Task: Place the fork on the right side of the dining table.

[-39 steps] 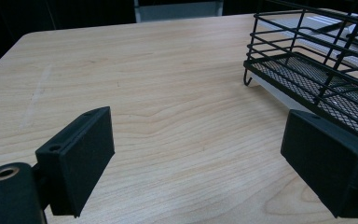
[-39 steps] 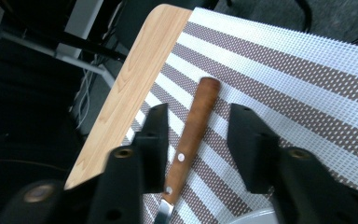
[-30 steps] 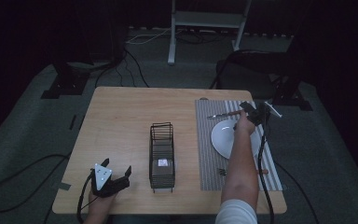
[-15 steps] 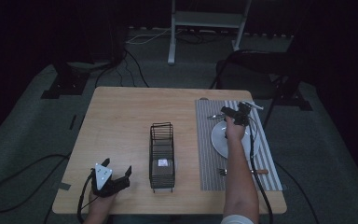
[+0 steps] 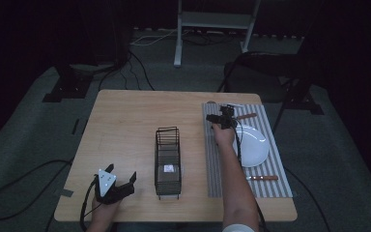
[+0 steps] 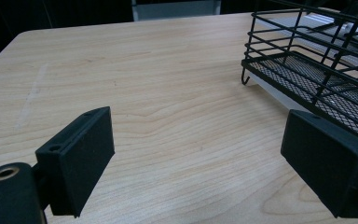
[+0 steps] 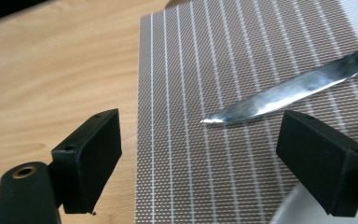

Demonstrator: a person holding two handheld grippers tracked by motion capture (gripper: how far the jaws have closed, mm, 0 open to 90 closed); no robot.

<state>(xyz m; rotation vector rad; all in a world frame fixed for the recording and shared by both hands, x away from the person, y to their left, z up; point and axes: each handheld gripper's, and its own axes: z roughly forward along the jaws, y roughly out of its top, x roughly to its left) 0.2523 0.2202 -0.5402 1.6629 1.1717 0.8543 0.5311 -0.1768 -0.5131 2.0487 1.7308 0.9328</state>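
Having swung in from beyond the placemat (image 5: 215, 164), the right gripper (image 7: 200, 154) is hovering open-jawed above it, risking skidding the knife (image 7: 289, 91) lying there against the plate (image 5: 251, 145).

We look down into a dim room where the far side falls away into near black. The light wooden tabletop (image 5: 140, 125) is the brightest surface, standing on a grey-green carpeted floor (image 5: 29, 140). Beyond its far edge we see a pale metal stand (image 5: 212, 21) with upright legs and a crossbar. Black cables (image 5: 140, 67) trail over the carpet behind the tabletop, and another dark cable (image 5: 14, 193) loops across the floor at the left. Dark flat bases of stands (image 5: 67, 89) sit near the far left corner, and another dark base (image 5: 302, 104) lies at the right.
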